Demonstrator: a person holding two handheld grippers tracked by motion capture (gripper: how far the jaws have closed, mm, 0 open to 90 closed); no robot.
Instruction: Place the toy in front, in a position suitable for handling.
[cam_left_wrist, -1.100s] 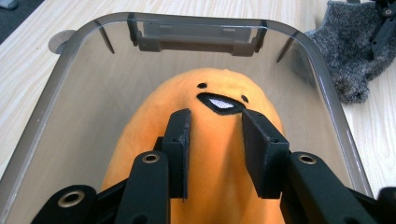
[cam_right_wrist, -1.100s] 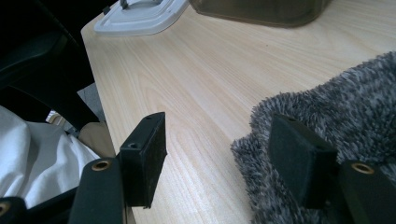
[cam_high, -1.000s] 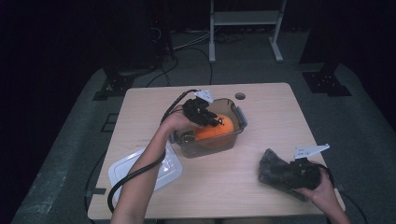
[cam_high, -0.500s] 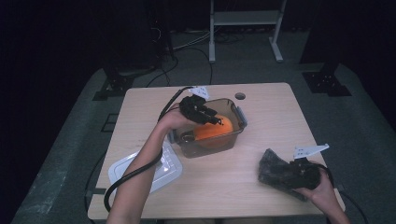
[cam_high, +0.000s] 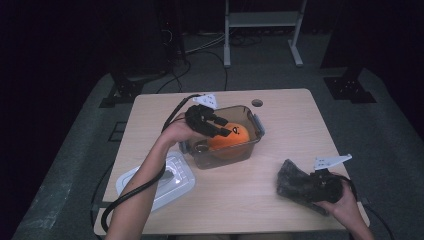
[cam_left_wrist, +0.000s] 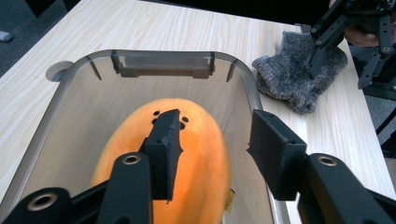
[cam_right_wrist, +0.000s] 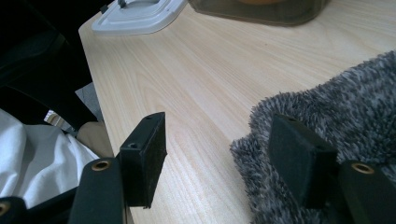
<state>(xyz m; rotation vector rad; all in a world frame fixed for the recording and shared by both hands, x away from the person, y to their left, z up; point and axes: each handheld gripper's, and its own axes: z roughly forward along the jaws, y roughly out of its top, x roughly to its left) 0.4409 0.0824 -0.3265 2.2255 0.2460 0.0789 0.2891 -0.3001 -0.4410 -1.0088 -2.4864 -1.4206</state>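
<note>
A: Where is the left gripper (cam_high: 220, 131) at this moment?

B: Over the clear plastic container (cam_high: 256, 131) near the middle of the tabletop (cam_high: 290, 115). In the left gripper view its jaws have just been opening, and they stand apart above the orange papaya (cam_left_wrist: 187, 154) that lies inside the container. One pad hangs over the top of the fruit, the other over the container's rim. Neither presses on the fruit, so it has hold of nothing.

A: And the papaya itself?

B: It lies on the container's floor, lengthwise, with a few dark spots near its far end. In the high view it shows orange through the clear wall.

A: What about the right gripper (cam_high: 305, 186)?

B: It is low at the near right edge of the tabletop, beside a grey fuzzy cloth (cam_high: 295, 182). In the right gripper view its jaws stand open: one pad rests against the fuzzy cloth (cam_right_wrist: 327, 140), the other hangs over bare wood, well clear of it. The cloth is not pinched between them.

A: Anything else on the tabletop?

B: A white lid (cam_high: 170, 180) lies flat at the near left, just beside the container. The left gripper's cable (cam_high: 130, 192) loops past it and over the front edge.
</note>
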